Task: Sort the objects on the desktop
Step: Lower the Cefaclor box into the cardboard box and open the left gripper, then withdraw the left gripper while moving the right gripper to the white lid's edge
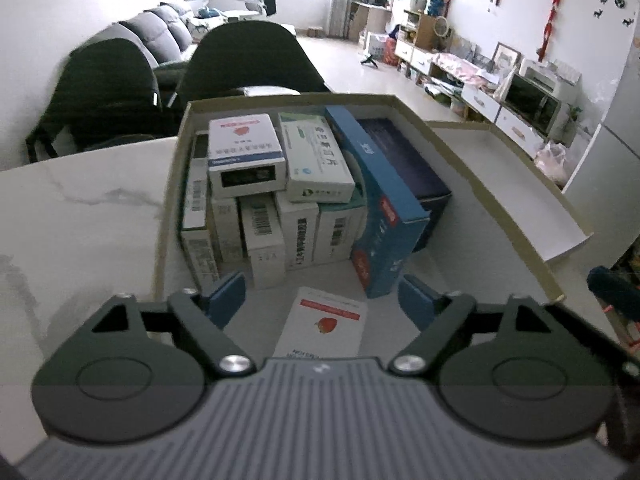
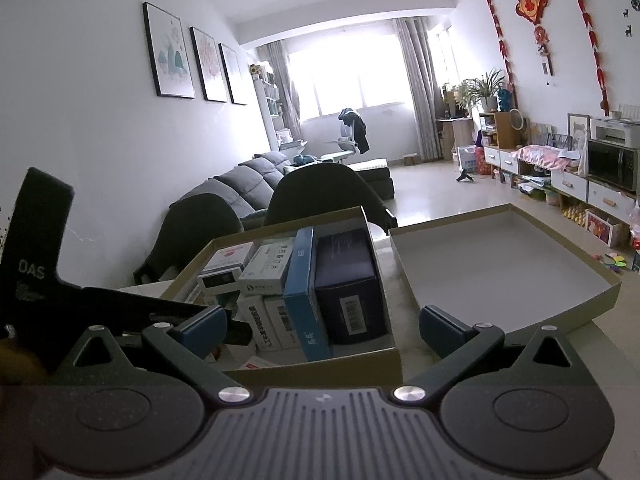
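A gold-rimmed cardboard box on the marble table holds several medicine packets, a tall blue box and a dark navy box. My left gripper is open above the box's near end. A white packet with a red apple mark lies flat on the box floor between its fingers, not gripped. My right gripper is open and empty, low at the same box's near wall. The blue box and navy box stand just beyond it.
The box's empty lid lies open to the right, also in the right wrist view. Two dark chairs stand behind the table. The left gripper's black body crosses the right view's left side. The marble tabletop extends left.
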Action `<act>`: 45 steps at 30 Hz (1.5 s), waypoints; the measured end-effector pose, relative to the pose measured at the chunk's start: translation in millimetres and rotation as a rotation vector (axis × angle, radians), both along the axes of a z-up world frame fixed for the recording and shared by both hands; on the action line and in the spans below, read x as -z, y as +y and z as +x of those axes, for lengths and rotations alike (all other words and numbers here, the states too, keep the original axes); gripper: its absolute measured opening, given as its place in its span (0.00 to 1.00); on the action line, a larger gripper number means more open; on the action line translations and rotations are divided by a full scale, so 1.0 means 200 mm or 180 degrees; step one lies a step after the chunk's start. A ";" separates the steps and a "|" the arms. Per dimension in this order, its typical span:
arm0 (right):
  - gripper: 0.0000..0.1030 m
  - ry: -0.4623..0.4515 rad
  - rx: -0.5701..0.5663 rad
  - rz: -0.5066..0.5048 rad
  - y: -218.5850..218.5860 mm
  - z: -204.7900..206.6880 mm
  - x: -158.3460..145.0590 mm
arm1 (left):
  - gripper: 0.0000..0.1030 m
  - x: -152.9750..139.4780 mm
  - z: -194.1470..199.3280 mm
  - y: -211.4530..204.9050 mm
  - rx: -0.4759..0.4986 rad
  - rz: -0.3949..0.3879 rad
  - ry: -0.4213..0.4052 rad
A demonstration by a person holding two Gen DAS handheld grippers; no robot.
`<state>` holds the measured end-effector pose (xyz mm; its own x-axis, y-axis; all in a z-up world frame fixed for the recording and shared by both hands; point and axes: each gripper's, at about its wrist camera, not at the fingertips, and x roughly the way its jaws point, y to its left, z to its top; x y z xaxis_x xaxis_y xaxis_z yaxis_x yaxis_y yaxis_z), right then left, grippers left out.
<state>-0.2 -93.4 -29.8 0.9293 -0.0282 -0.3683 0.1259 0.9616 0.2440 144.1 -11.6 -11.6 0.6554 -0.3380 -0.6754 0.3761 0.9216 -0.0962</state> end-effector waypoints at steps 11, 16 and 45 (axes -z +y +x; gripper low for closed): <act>1.00 0.0421 -0.0091 0.0176 -0.04 -0.08 -0.02 | 1.00 -0.01 -0.21 0.09 -0.0259 -0.0209 -0.0336; 1.00 0.0424 0.0057 0.0139 -0.09 -0.15 -0.01 | 1.00 0.01 -0.32 0.09 -0.0280 -0.0346 -0.0513; 1.00 0.0963 0.0974 0.0955 -0.95 -0.02 0.34 | 1.00 0.18 -0.68 -0.15 0.0496 -0.0270 -0.1162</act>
